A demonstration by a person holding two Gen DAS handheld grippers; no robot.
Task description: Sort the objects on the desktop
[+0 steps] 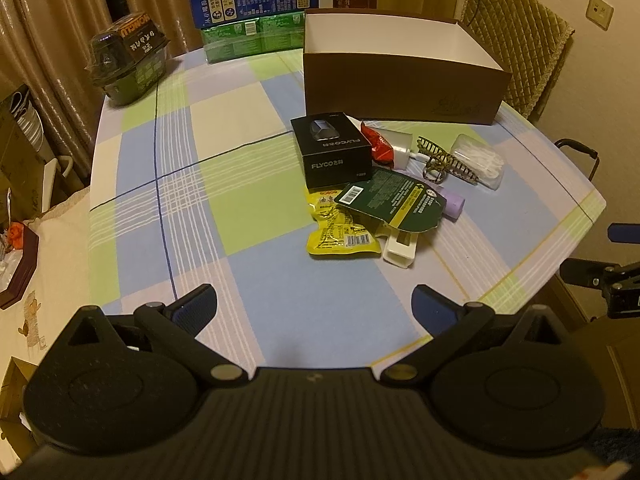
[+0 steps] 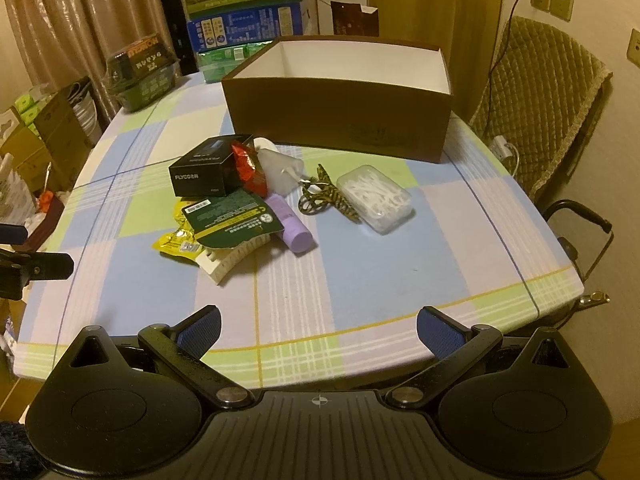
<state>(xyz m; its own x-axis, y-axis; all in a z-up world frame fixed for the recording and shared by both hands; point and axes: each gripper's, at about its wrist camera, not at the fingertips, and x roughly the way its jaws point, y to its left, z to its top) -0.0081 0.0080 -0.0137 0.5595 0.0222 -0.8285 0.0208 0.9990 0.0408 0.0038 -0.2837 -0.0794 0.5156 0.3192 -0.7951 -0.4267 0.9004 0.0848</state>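
Note:
A pile of small items lies on the checked tablecloth in front of an open brown box with a white inside. In it: a black FLYCO box, a red packet, a yellow snack pouch, a dark green card pack, a purple tube, a striped hair claw, a clear floss-pick case and a white clip. My left gripper and right gripper hover open near the front edge, nothing between their fingers.
Stacked cartons and a dark food tub stand at the table's far edge. A padded chair sits at the right. Boxes and clutter crowd the floor at the left.

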